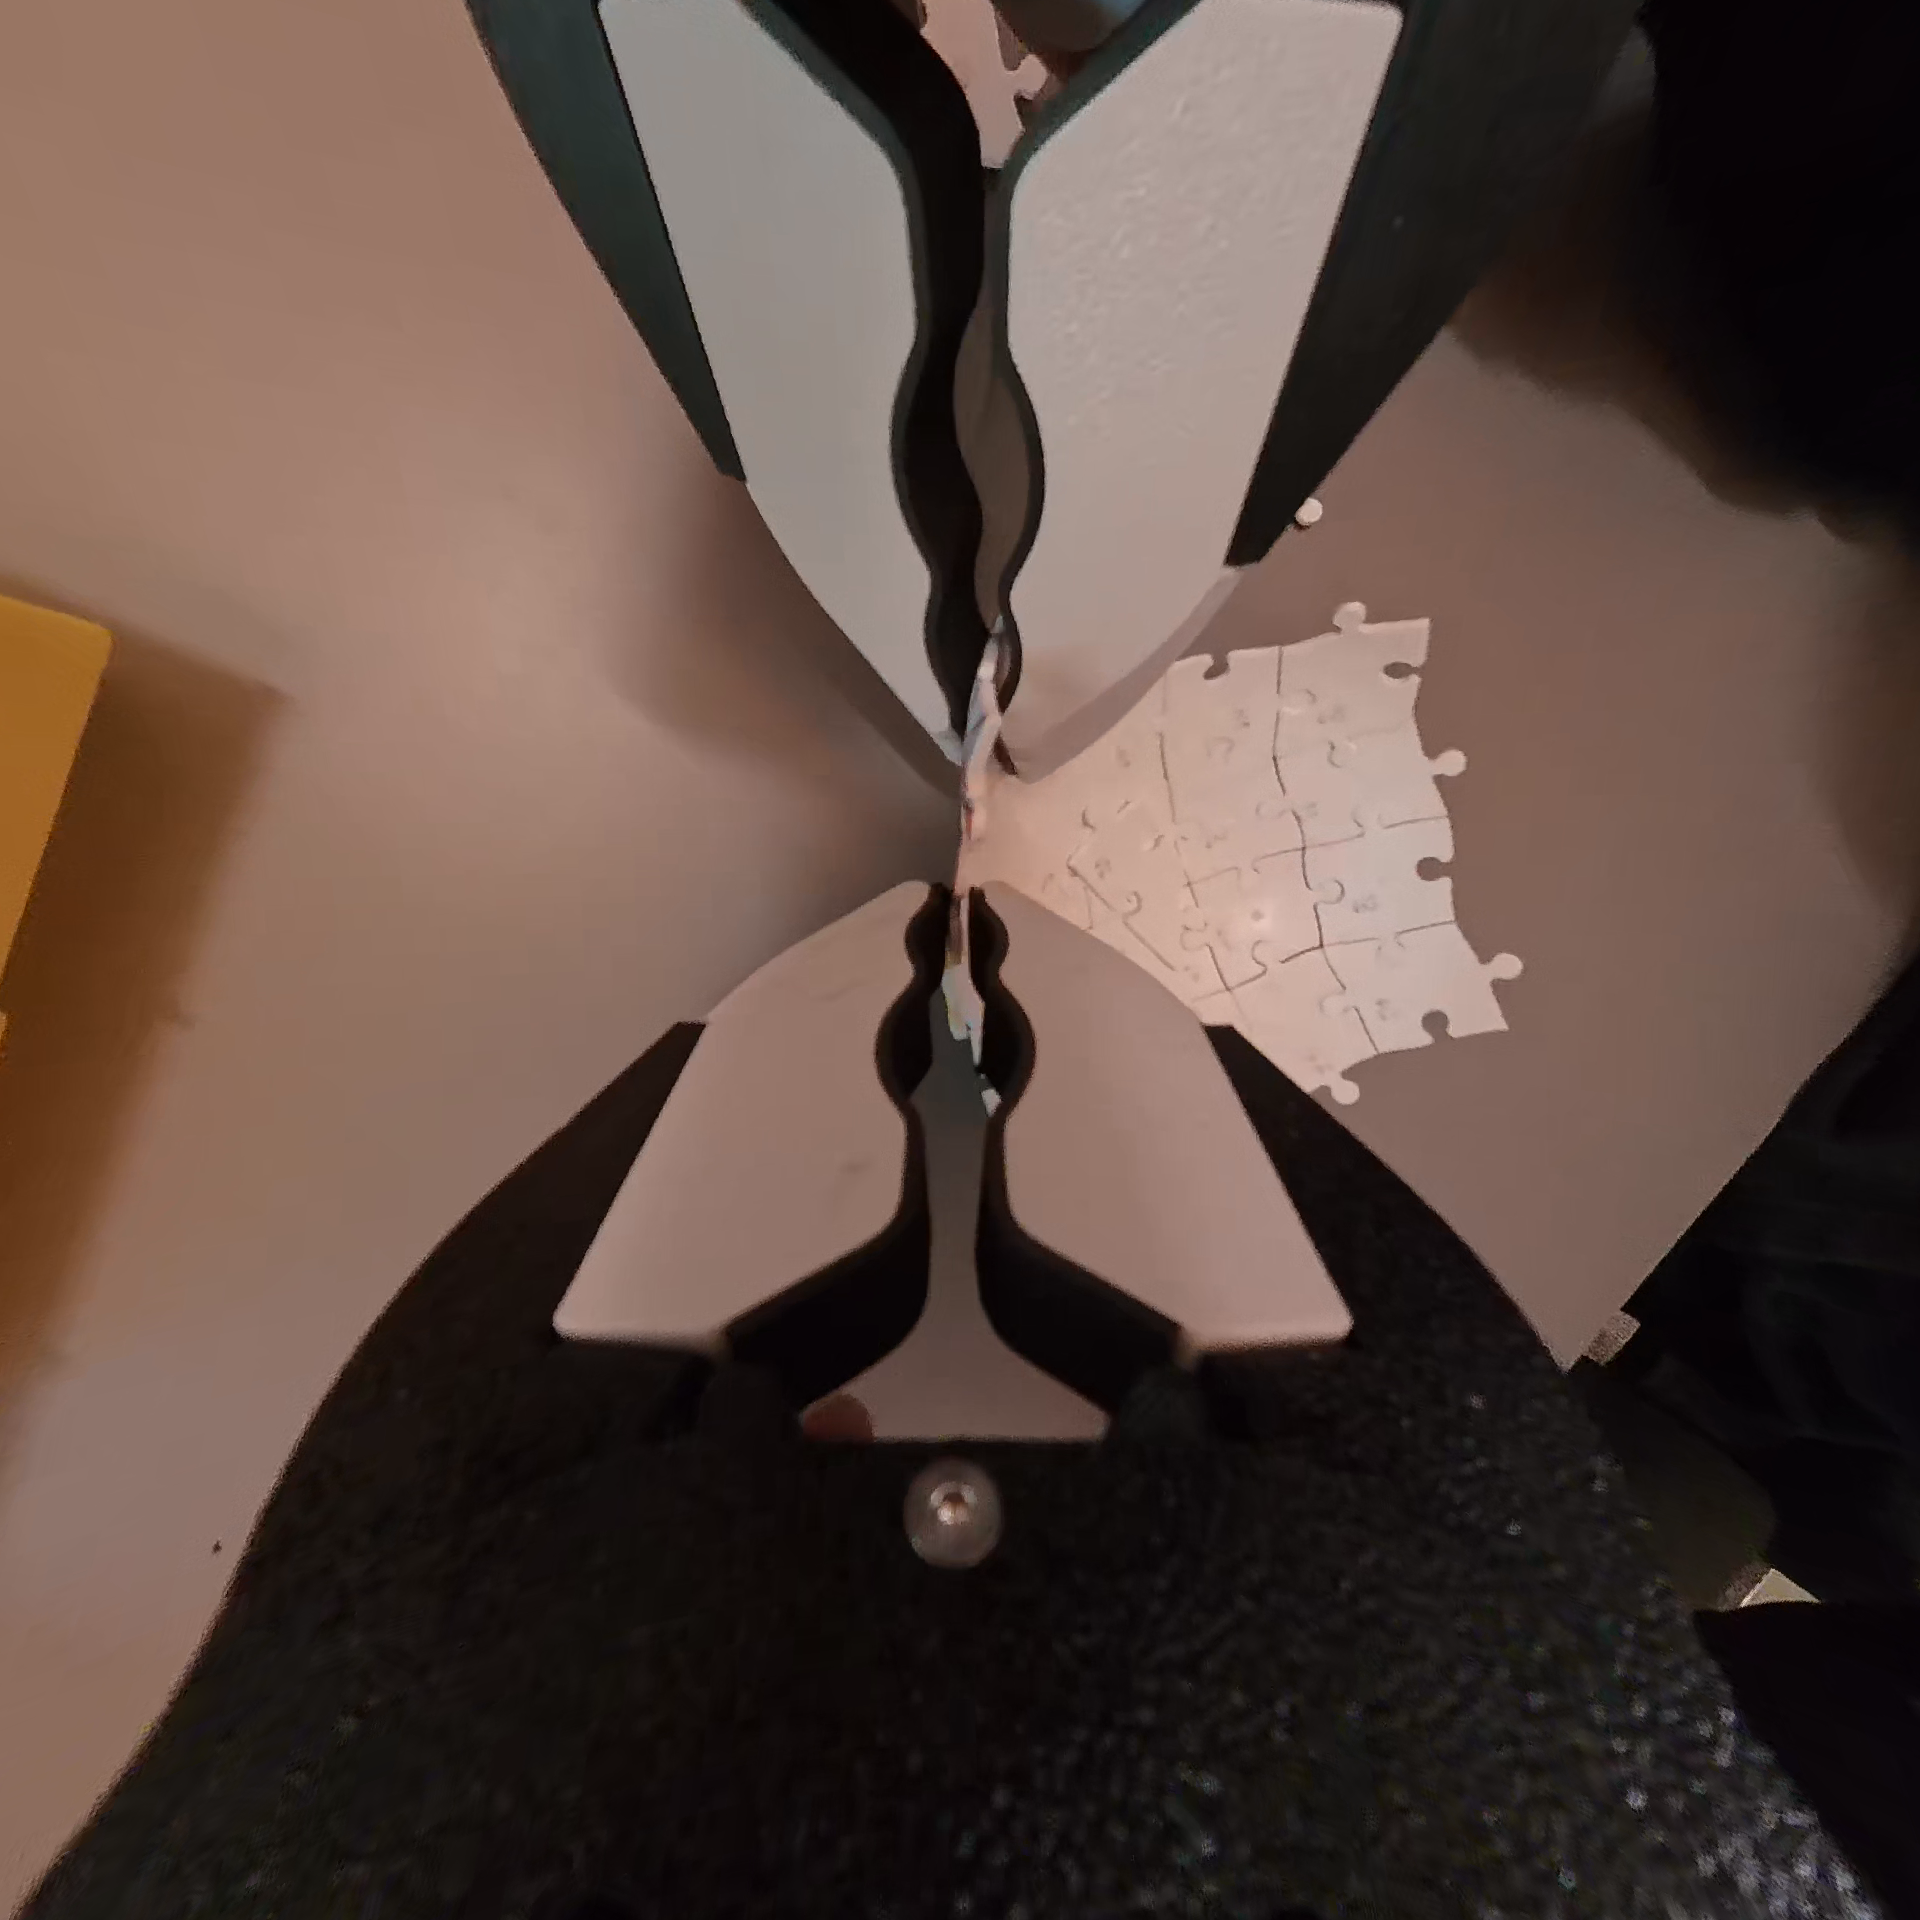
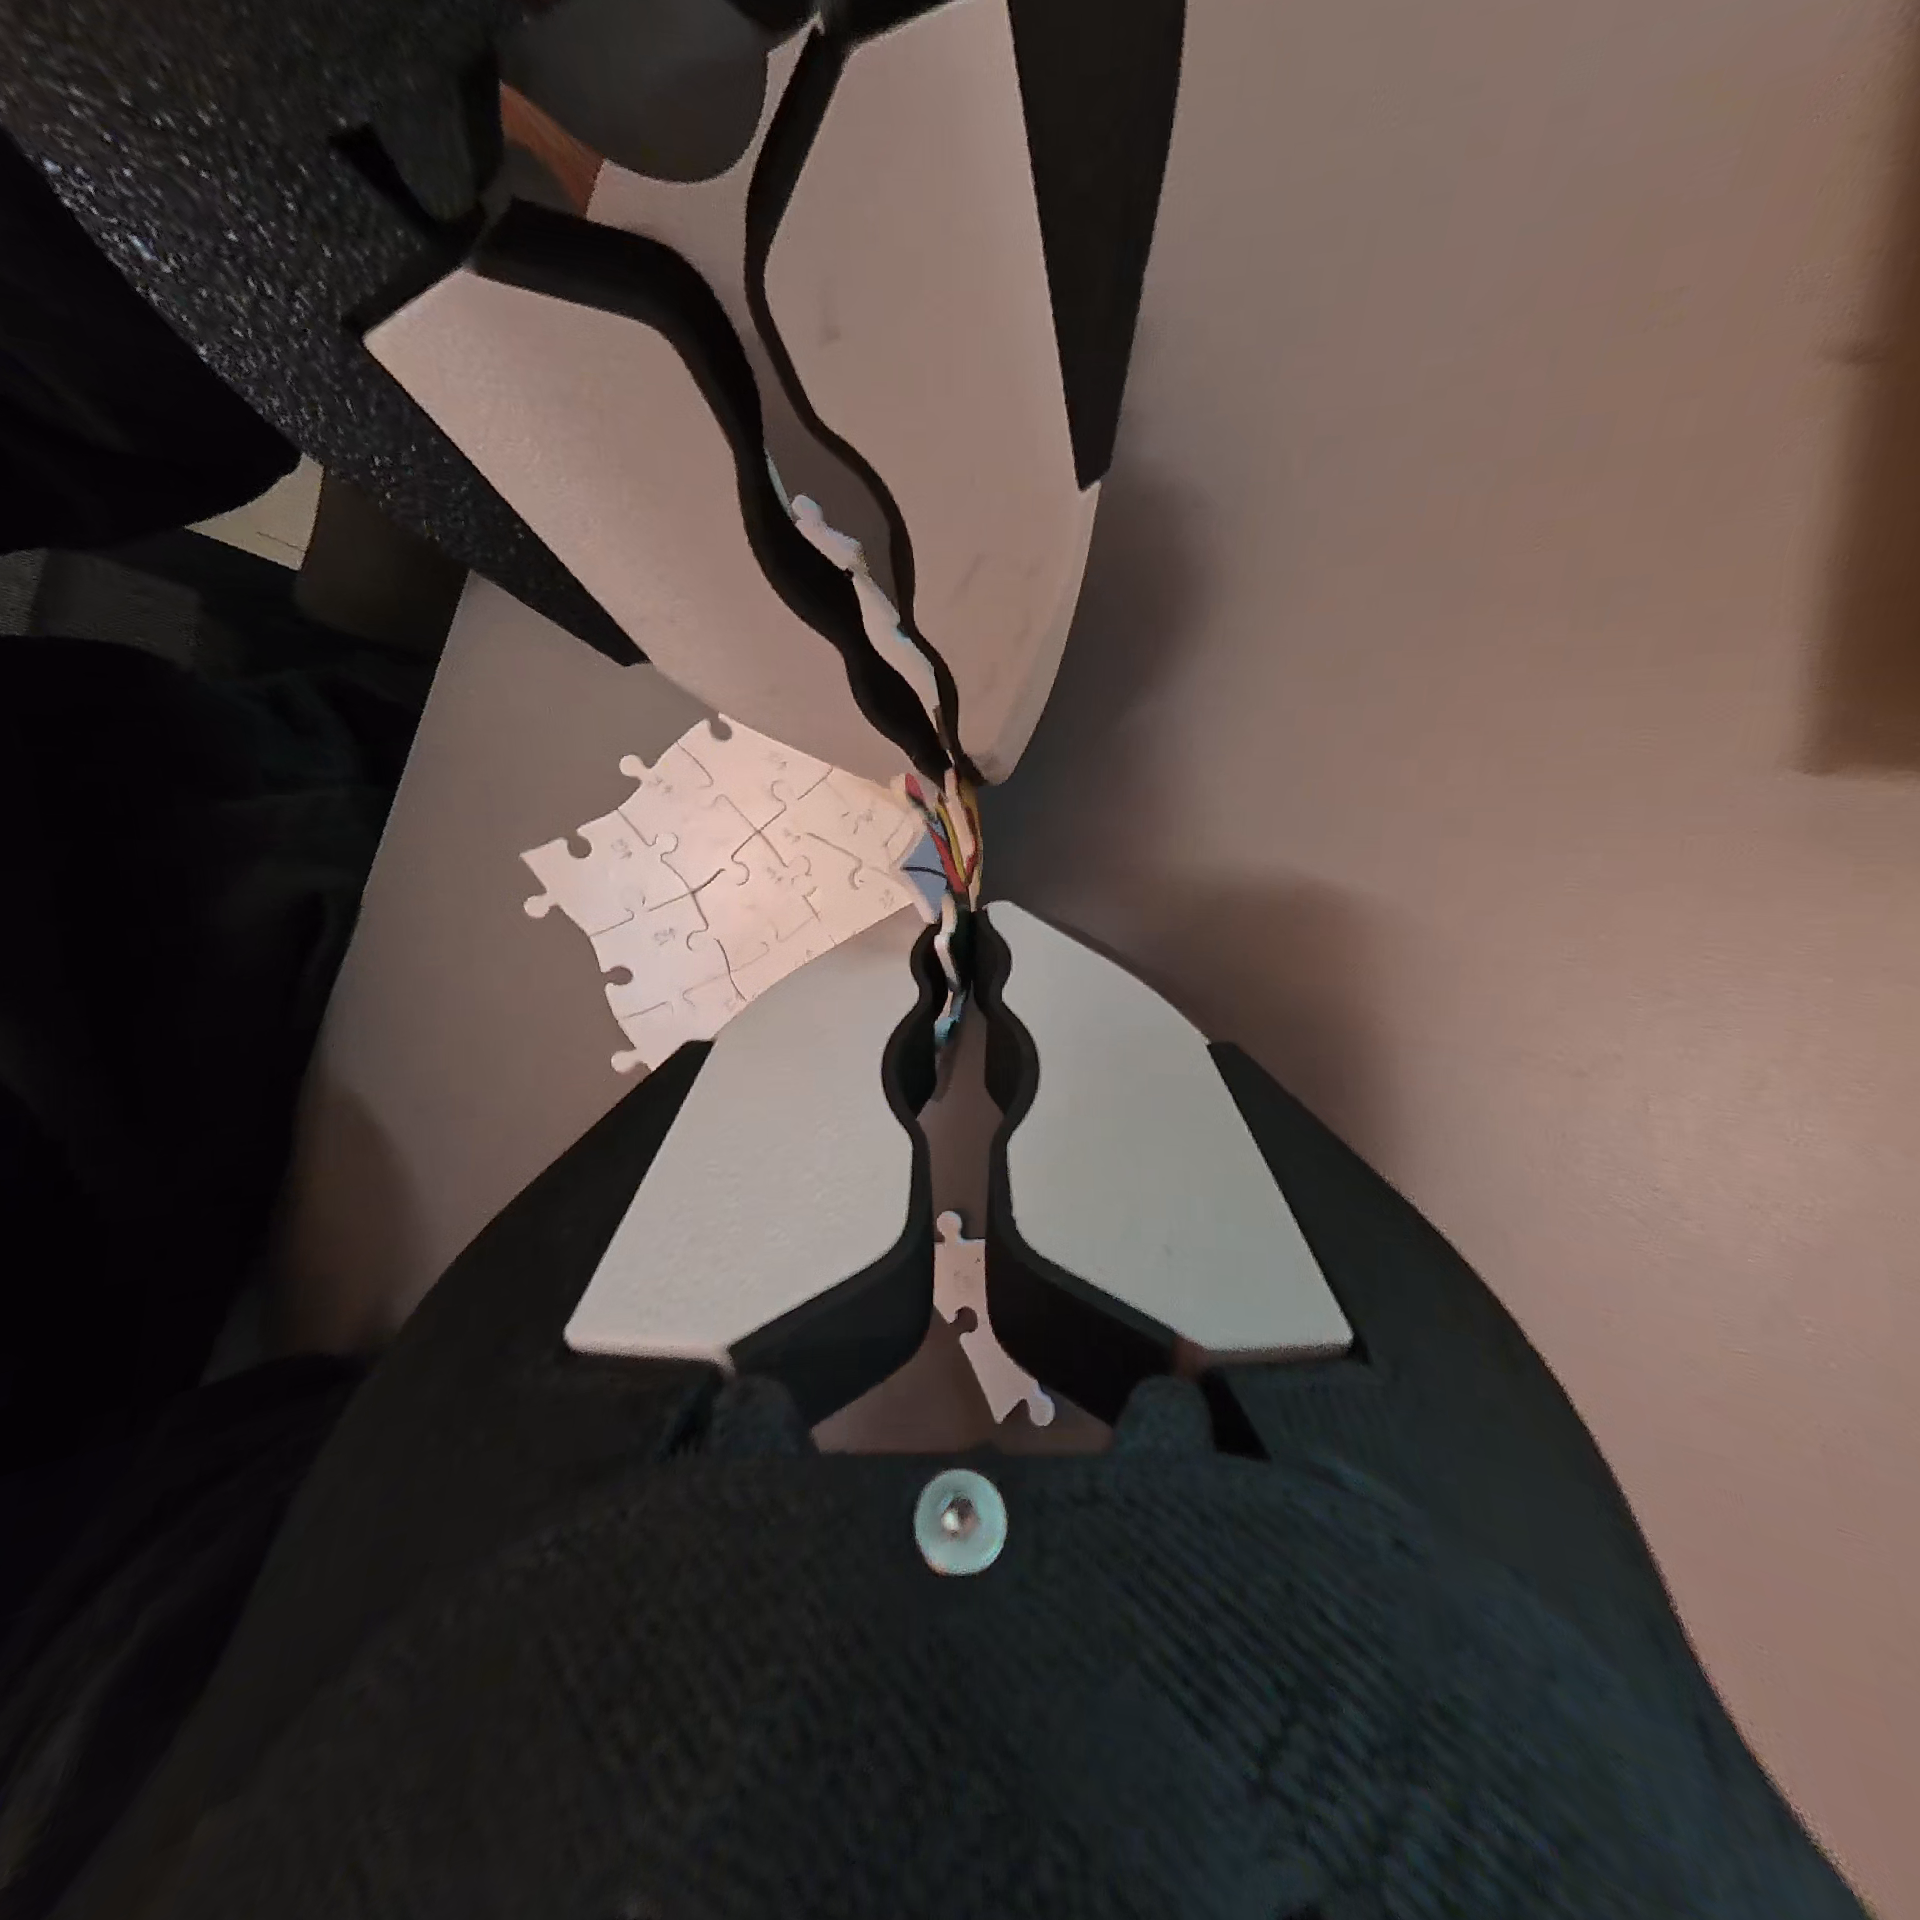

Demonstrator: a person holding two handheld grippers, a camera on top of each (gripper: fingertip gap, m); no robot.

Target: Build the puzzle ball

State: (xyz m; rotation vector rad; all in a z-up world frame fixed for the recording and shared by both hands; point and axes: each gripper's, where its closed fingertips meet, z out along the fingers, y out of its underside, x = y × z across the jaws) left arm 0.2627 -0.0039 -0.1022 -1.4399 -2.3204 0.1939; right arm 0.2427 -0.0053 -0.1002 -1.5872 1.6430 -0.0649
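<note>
Both grippers are meeting tip to tip above the counter (image 1: 416, 520), a matte beige-grey surface. Left gripper (image 1: 961, 909) is clenching its fingers (image 1: 800, 1122) on the edge of a puzzle piece section (image 1: 1299, 852): thin, curved, white-backed interlocking pieces with knobbed edges, fanning out to the right of the tips in the left wrist view. Right gripper (image 2: 966, 914) is also pinching, fingers (image 2: 1122, 1143) closing on a strip of puzzle pieces (image 2: 971, 1309) running back between them, white with jigsaw tabs; coloured print is showing at the seam (image 2: 951, 831) where the two parts are meeting. Finger faces are smooth and pale grey, with wavy black inner edges and grainy black bodies. A yellow object (image 1: 42, 769) is sitting at the counter's left edge; no containers are showing.
</note>
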